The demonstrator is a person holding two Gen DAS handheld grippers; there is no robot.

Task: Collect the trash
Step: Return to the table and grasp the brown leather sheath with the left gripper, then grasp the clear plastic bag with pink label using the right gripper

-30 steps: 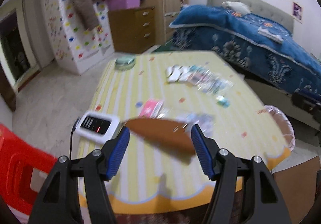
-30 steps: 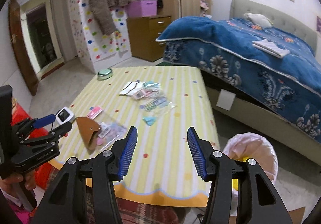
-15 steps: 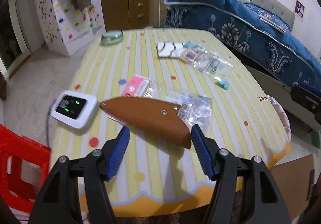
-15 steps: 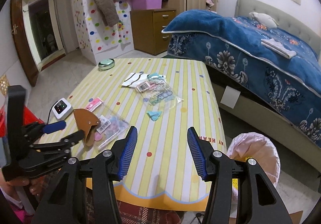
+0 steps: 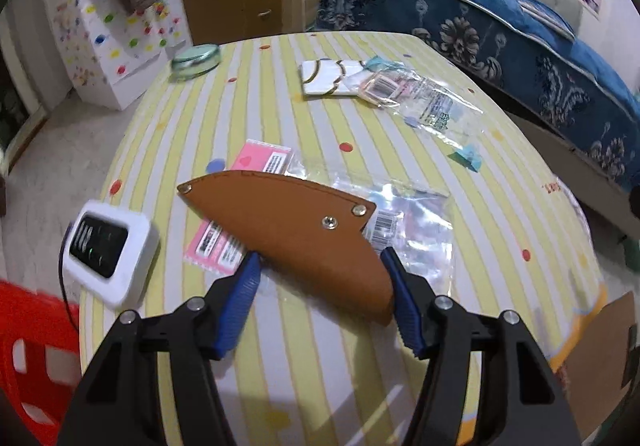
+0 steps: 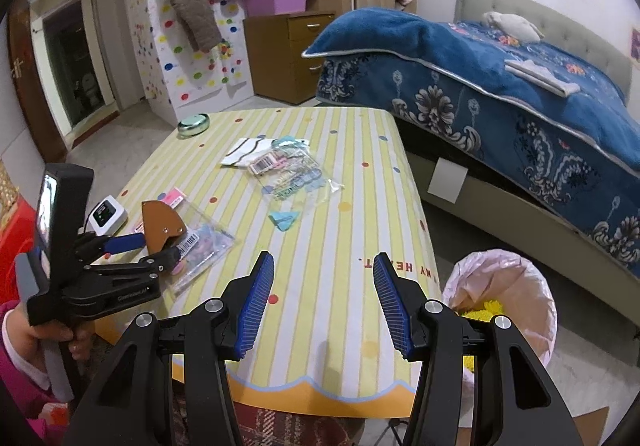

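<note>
I see a brown leather sheath point(image 5: 296, 238) lying flat on clear plastic packets point(image 5: 412, 230) at the desk's near left; more wrappers point(image 5: 416, 94) are scattered far right, and a pink-lined bin point(image 6: 504, 298) stands on the floor at right.

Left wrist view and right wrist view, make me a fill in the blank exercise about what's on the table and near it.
1. The left gripper straddles a ____ leather pouch.
2. The white device beside the pouch has a dark ____.
3. The bin off the table's corner is lined with a ____ bag.
4. The right gripper holds ____.

Missing words: brown; screen; pink; nothing
</note>
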